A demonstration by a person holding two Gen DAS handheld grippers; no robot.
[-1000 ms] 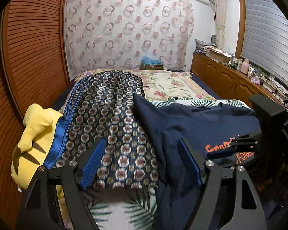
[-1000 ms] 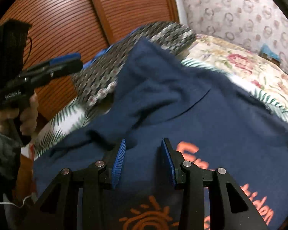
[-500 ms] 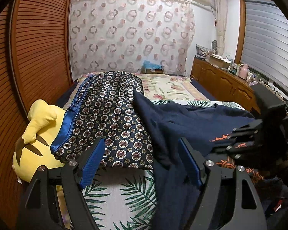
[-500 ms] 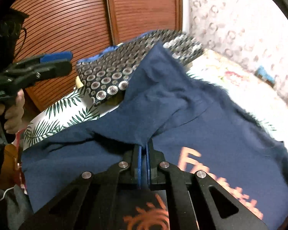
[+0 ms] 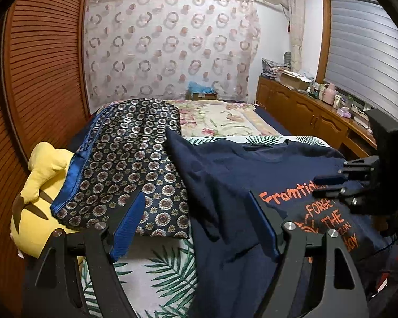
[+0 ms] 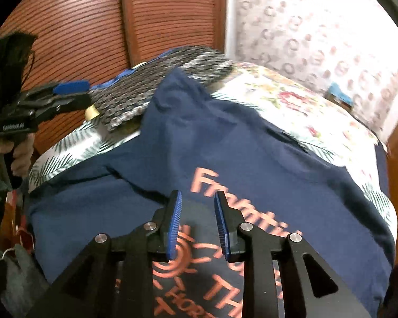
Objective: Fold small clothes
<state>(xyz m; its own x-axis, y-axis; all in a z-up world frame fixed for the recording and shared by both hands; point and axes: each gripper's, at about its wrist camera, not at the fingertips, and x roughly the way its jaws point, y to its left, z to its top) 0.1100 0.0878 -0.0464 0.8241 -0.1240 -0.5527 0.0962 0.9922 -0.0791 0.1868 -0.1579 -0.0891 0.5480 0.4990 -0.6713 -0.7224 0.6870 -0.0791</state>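
Observation:
A navy T-shirt (image 5: 238, 175) with orange lettering lies face up across the bed, one sleeve reaching onto the patterned quilt. My left gripper (image 5: 196, 212) hovers open over the shirt's left side, with nothing between its blue pads. In the right wrist view the same shirt (image 6: 225, 143) spreads out below my right gripper (image 6: 197, 196). Its jaws are opening and stand a little apart above the orange print, with no cloth between them. The right gripper (image 5: 331, 182) also shows at the right edge of the left view, and the left gripper (image 6: 66, 92) is held by a hand at far left.
A folded dark quilt with a circle pattern (image 5: 135, 159) lies left of the shirt, with a yellow plush toy (image 5: 45, 169) beside it. The bed has a palm-leaf sheet (image 5: 167, 273). Slatted wooden doors (image 5: 45, 79) stand at left and a cluttered wooden cabinet (image 5: 313, 116) at right.
The right gripper shut on a fold of the shirt half a second ago, then let it go and drew back. The shirt now lies flatter with more print showing. The left gripper barely moved.

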